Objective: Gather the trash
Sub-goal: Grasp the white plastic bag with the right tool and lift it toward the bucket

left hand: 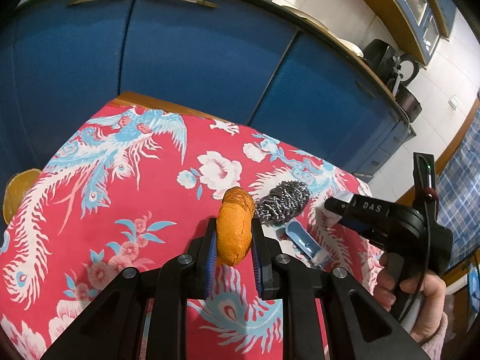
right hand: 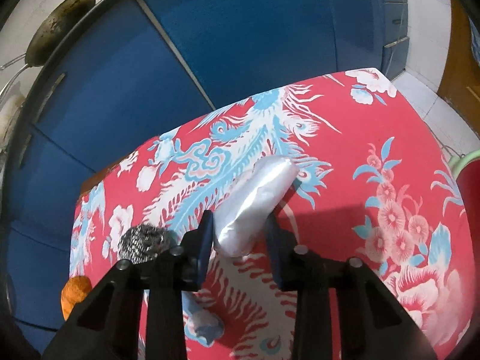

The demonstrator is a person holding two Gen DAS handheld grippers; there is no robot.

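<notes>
My left gripper (left hand: pixel 234 234) is shut on an orange mesh scrub pad (left hand: pixel 234 228) and holds it above the red phoenix-print tablecloth (left hand: pixel 120 204). A steel wool scourer (left hand: pixel 283 202) lies on the cloth just right of it, with a blue-and-white wrapper (left hand: pixel 303 241) beside it. My right gripper (right hand: pixel 240 228) has its fingers around a rolled silvery plastic bag (right hand: pixel 255 204); the left pad touches it, and the right one is close against it. The scourer (right hand: pixel 141 244) and orange pad (right hand: pixel 75 295) show at lower left in the right wrist view. The right gripper also shows in the left wrist view (left hand: pixel 345 207).
Blue cabinet doors (left hand: pixel 195 54) stand close behind the table. A counter above holds pots and a wok (right hand: pixel 57 27). A yellow stool (left hand: pixel 18 195) sits at the table's left edge. A red container with a green rim (right hand: pixel 468 177) stands at the right.
</notes>
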